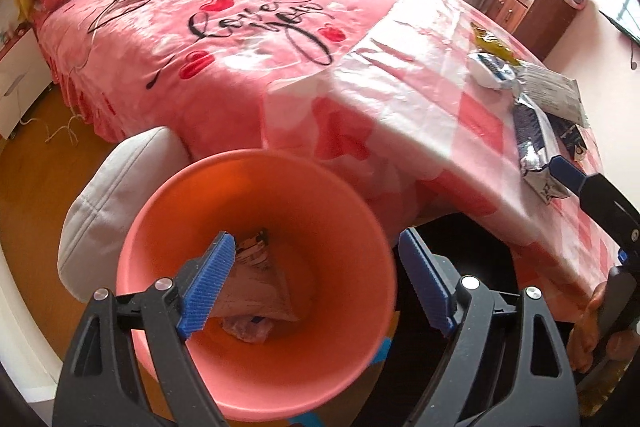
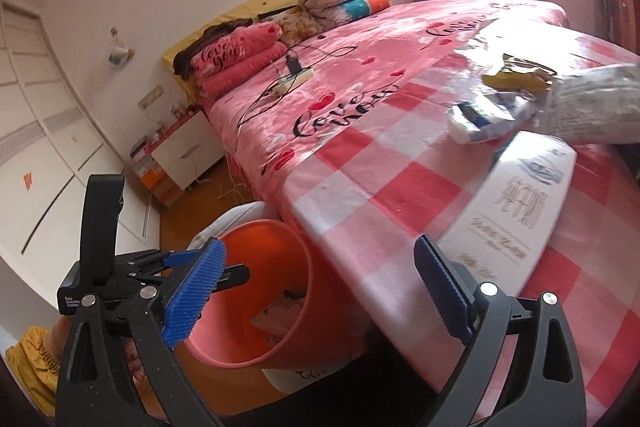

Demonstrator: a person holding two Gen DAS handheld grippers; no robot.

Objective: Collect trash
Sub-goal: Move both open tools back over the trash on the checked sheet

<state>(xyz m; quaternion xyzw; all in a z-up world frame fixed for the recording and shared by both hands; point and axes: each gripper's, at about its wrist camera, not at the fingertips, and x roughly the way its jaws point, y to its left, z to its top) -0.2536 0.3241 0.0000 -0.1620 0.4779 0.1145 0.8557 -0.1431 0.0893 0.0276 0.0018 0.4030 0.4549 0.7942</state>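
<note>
Left gripper [image 1: 312,283] fingers spread above pink bin [image 1: 256,291] with wrappers [image 1: 260,283]

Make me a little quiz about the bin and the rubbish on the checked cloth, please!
1. True or false: the pink bin already has some trash lying at its bottom.
2. What is the left gripper holding? A) a yellow wrapper B) nothing C) a charger
3. Fill in: the yellow wrapper lies on the checked ____.

Key:
1. True. Crumpled packets rest at the bottom.
2. B. Its jaws stand apart over the bin with nothing between them.
3. Cloth. It lies beside a white packet, with other wrappers nearby.
</note>
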